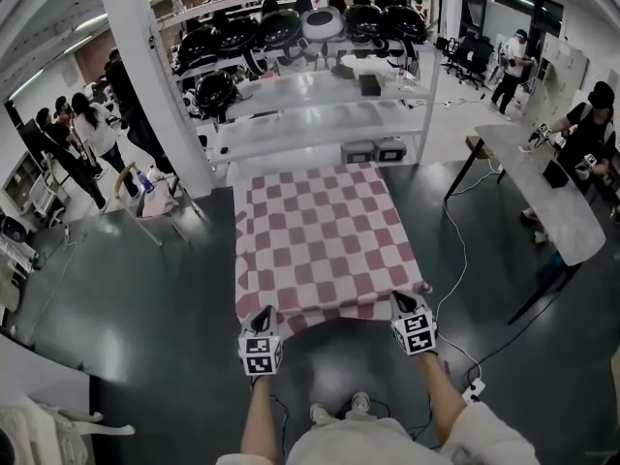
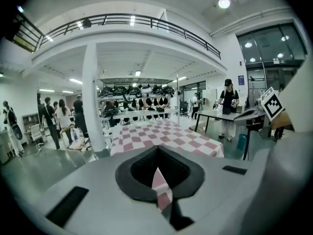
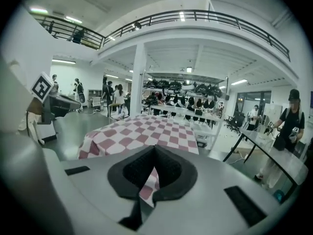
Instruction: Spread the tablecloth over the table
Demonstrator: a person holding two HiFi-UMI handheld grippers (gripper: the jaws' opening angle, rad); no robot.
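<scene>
Across the counter straight ahead of you, the checked tablecloth (image 1: 320, 240) lay with its long axis running away from you toward the shelving rack (image 1: 320, 114). It hid the counter's top completely, and its far end and both long sides already hung over. Only the near edge was off the surface, held between your two hands. Your left claw (image 1: 263, 312) was clamped tight on the near left corner, and a sliver of red-and-white fabric (image 2: 161, 190) showed pinched between its jaws. Your right claw (image 1: 403, 302) was closed just as firmly on the near right corner, with a fold of cloth (image 3: 148, 186) caught in it. Both claws sat level with each other, neither nearer the cloth than the other, and all the fabric lay forward of them. The coming move probably called for lowering both corners together, evenly, so the near hem would drape square.
</scene>
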